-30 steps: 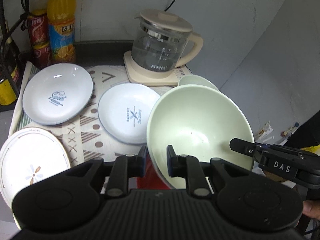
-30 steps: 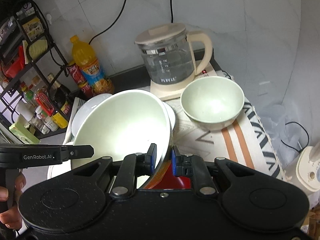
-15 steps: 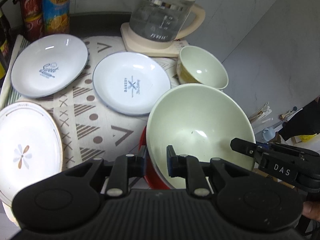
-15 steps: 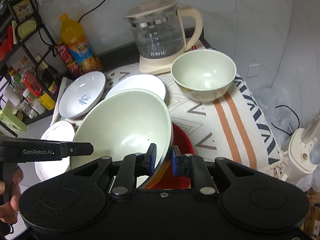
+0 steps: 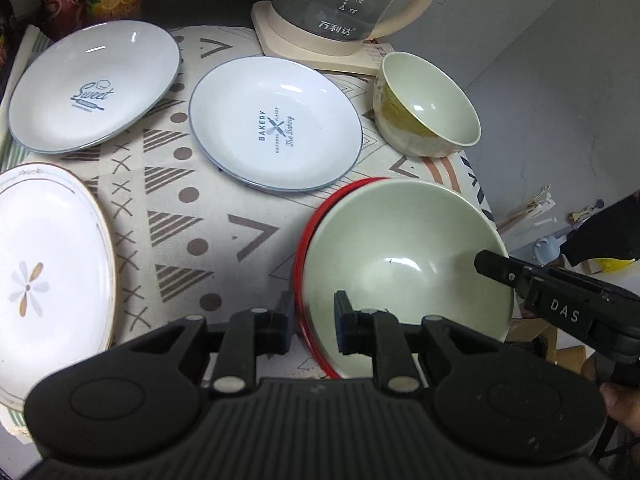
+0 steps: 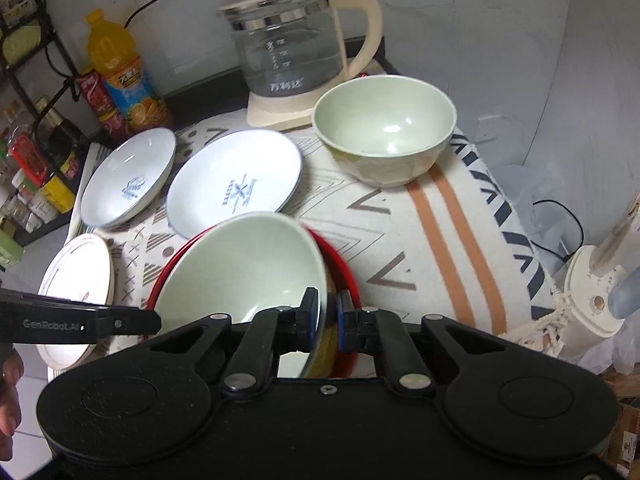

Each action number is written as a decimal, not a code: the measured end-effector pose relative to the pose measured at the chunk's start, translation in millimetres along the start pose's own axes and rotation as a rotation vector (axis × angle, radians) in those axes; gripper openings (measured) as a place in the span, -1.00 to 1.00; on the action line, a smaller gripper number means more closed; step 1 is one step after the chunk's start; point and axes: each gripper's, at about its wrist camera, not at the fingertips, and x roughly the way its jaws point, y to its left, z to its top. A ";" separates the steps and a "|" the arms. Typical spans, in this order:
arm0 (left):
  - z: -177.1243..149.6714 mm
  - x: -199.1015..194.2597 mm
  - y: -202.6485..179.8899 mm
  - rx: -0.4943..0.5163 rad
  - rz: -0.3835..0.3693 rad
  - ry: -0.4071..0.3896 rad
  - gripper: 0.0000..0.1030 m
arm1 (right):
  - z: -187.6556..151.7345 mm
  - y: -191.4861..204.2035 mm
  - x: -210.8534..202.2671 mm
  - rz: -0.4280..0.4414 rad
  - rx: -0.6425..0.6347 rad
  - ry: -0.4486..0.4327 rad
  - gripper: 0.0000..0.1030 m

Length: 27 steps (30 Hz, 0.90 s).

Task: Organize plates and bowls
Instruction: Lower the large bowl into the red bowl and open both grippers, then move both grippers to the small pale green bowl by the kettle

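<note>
**Large bowl over red plate, gripped from both sides**

Ringed by crockery: Bakery plate (image 5: 276, 124) at 11 o'clock, Sweet plate (image 5: 94, 86) beyond at 10, flower plate (image 5: 48, 276) at 9, small green bowl (image 5: 426, 108) at 1, glass kettle (image 5: 340, 4) at 12. Now lower than a second ago, close over the red plate (image 6: 340, 264) on the patterned cloth (image 5: 192, 216). Clamped narrow on the large green bowl (image 5: 404, 256): left gripper (image 5: 311, 326) on the near-left rim, right gripper (image 6: 325, 318) on the opposite rim. Cloth edge just right at 3; bare cloth at 10.
</note>
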 end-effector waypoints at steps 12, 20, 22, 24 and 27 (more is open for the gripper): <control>10.9 3.1 -3.4 0.043 0.054 -0.004 -0.55 | 8.3 -0.2 15.0 -0.039 -0.023 0.024 -0.70; 17.6 -3.4 -3.5 0.050 0.070 -0.019 -0.30 | 12.8 -2.2 12.2 -0.019 -0.012 0.052 -0.28; 20.3 -6.8 -5.9 0.060 0.079 -0.020 0.03 | 16.3 -0.8 1.2 0.020 -0.018 0.018 0.17; 22.4 -10.0 -6.6 0.066 0.096 -0.035 0.40 | 19.4 1.7 -5.4 0.041 -0.046 -0.003 0.44; 26.1 -10.7 -7.1 0.074 0.103 -0.039 0.52 | 23.0 0.0 -8.2 0.053 -0.059 -0.012 0.62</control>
